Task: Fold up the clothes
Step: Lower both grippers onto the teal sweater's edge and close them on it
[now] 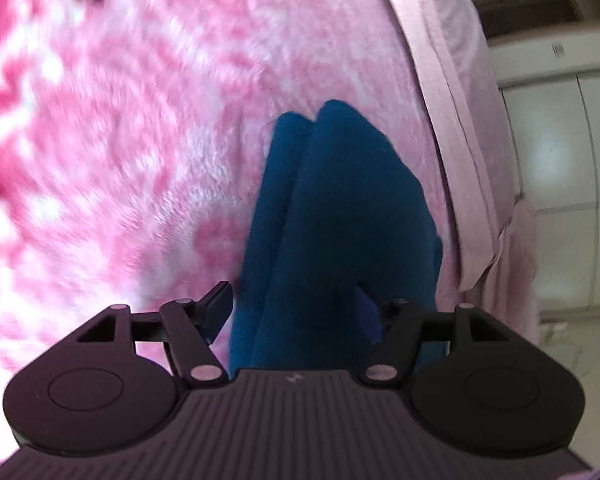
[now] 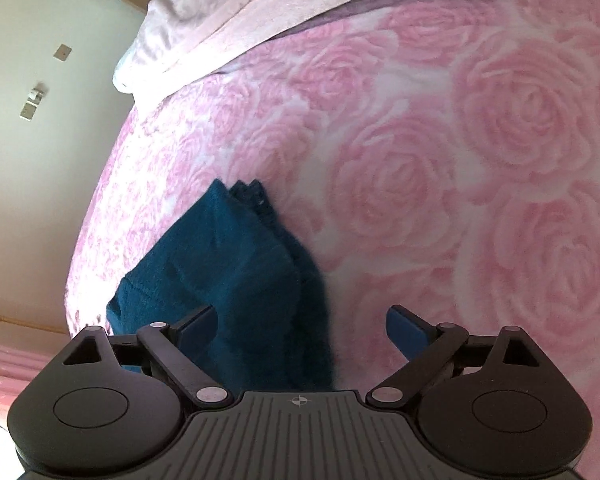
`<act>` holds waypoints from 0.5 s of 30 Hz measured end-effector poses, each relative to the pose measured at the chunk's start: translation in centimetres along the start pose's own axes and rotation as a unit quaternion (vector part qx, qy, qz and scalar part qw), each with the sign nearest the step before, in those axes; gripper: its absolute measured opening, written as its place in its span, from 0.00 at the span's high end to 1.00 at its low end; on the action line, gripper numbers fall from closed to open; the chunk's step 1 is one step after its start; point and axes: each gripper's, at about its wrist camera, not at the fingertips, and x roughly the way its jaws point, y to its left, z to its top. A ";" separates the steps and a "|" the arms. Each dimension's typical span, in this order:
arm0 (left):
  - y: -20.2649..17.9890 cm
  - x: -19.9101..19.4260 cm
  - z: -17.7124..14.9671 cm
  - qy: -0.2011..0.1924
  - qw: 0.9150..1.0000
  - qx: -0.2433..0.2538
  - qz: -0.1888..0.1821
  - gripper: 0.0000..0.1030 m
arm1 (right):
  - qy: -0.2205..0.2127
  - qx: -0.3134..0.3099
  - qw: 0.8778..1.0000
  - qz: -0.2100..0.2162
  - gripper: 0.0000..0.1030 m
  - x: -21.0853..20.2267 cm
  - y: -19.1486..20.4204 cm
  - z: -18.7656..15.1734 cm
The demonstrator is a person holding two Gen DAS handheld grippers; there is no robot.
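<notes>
Right now my left tool [image 1: 296,312] has its jaws apart with the teal cloth [image 1: 332,220] bunched up between them; I cannot tell whether they bite. My right tool [image 2: 300,324] is spread wide, one finger against the same cloth, which rises off the rose-patterned bed cover [image 2: 460,160], likely lifted to bring layers together. No containers show.

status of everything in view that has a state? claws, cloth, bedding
left claw: open, fingers either side of the blue cloth
right claw: open, blue cloth between the fingers, nearer one of them
blue cloth: bunched in several layers, not flat
rose blanket: spread flat under the cloth
pale pink sheet: rumpled at the blanket's far edge
</notes>
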 end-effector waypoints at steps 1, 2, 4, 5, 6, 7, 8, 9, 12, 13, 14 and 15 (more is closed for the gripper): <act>0.2 0.5 0.1 -0.002 1.000 -0.008 -0.006 0.40 | 0.006 0.001 1.000 0.006 0.09 0.2 -0.4 0.4; 0.2 0.9 0.1 -0.005 1.000 -0.014 -0.012 0.40 | 0.012 0.001 1.000 0.015 0.09 0.6 -0.8 0.9; 0.3 1.5 0.2 -0.009 1.000 -0.017 -0.019 0.40 | 0.025 0.000 0.999 0.037 0.09 1.4 -1.4 1.8; 0.2 1.6 0.3 -0.007 1.000 -0.012 -0.019 0.41 | 0.033 -0.002 0.998 0.050 0.09 1.9 -1.5 2.2; 0.1 1.7 0.3 -0.006 1.000 -0.008 -0.019 0.44 | 0.042 -0.003 0.997 0.058 0.09 2.5 -1.7 2.6; 0.1 1.8 0.4 -0.004 1.000 -0.007 -0.019 0.47 | 0.051 -0.004 0.997 0.061 0.09 3.1 -1.7 3.0; 0.2 1.8 0.4 -0.002 1.000 -0.007 -0.020 0.47 | 0.062 -0.005 0.996 0.068 0.09 3.8 -1.8 3.3; 0.2 1.9 0.5 0.000 1.000 -0.007 -0.021 0.47 | 0.075 -0.005 0.994 0.080 0.09 4.6 -1.9 3.6; 0.4 2.1 0.8 0.007 1.000 -0.008 -0.025 0.47 | 0.124 0.002 0.986 0.112 0.09 7.4 -2.1 4.0; 0.4 2.2 0.8 0.010 1.000 -0.008 -0.026 0.47 | 0.136 0.003 0.983 0.121 0.09 8.2 -2.2 4.1; 0.5 2.3 0.9 0.012 1.000 -0.009 -0.027 0.47 | 0.141 0.004 0.981 0.129 0.09 8.6 -2.3 4.2; 0.5 2.3 1.0 0.014 0.999 -0.009 -0.028 0.47 | 0.147 0.005 0.980 0.137 0.09 9.0 -2.4 4.4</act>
